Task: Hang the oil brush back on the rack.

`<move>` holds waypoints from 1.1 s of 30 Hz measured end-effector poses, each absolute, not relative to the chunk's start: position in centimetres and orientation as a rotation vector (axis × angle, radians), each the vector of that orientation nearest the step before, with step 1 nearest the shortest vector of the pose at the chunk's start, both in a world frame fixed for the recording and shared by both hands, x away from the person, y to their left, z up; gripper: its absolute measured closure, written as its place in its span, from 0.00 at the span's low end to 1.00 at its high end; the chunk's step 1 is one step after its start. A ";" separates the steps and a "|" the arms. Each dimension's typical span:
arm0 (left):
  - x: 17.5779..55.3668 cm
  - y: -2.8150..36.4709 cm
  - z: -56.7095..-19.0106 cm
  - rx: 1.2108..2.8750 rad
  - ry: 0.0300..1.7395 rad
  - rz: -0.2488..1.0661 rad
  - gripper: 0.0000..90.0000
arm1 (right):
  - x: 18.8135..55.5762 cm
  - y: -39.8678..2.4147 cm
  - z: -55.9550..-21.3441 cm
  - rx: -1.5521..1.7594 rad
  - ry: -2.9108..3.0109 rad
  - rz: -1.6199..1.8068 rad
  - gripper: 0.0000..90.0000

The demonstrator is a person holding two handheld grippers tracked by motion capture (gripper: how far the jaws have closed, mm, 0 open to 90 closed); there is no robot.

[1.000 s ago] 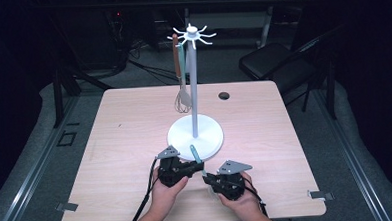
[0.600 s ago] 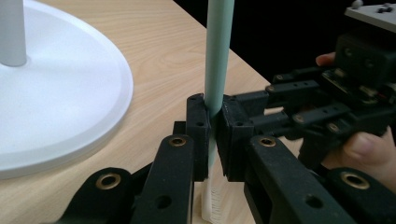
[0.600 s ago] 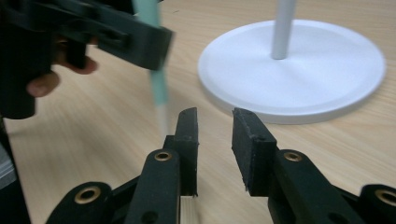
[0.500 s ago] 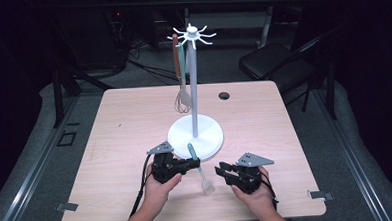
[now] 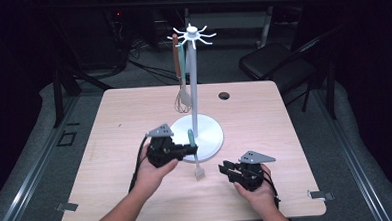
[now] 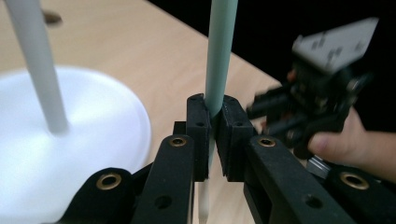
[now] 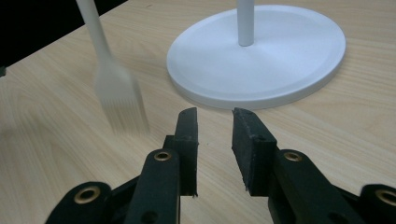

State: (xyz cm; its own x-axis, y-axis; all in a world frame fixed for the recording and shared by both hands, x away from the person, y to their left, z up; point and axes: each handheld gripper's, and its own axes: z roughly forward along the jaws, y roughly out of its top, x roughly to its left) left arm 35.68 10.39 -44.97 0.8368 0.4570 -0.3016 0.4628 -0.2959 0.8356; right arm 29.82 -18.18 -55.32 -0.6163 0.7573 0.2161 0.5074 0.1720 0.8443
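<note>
stand base point(image 5: 210, 135) just beside clamped brush point(image 5: 196, 163), whisk point(image 5: 182, 98) hanging behind

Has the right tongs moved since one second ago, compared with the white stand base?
Yes. The right tongs have moved away from the white stand base, to the right and toward the table's near edge.

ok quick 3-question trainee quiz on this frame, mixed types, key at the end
1. True or false: the left gripper is shut on the brush.
2. What hangs on the white stand? A) whisk and another utensil B) mugs C) nothing
3. Fill in: the right gripper has its jaws ____, with nothing between them.

Key: 1 true; 2 A; 3 open
</note>
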 end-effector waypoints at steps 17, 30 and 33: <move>41.9 8.8 -27.6 1.976 0.582 0.077 0.93 | 30.5 -19.0 -55.9 1.268 2.199 1.419 0.79; 43.9 8.3 -27.3 1.981 0.639 0.033 0.93 | 30.5 -18.9 -55.9 1.247 2.201 1.439 0.79; 44.1 8.3 -27.4 1.980 0.658 0.044 0.93 | 30.5 -18.8 -55.9 1.245 2.204 1.440 0.79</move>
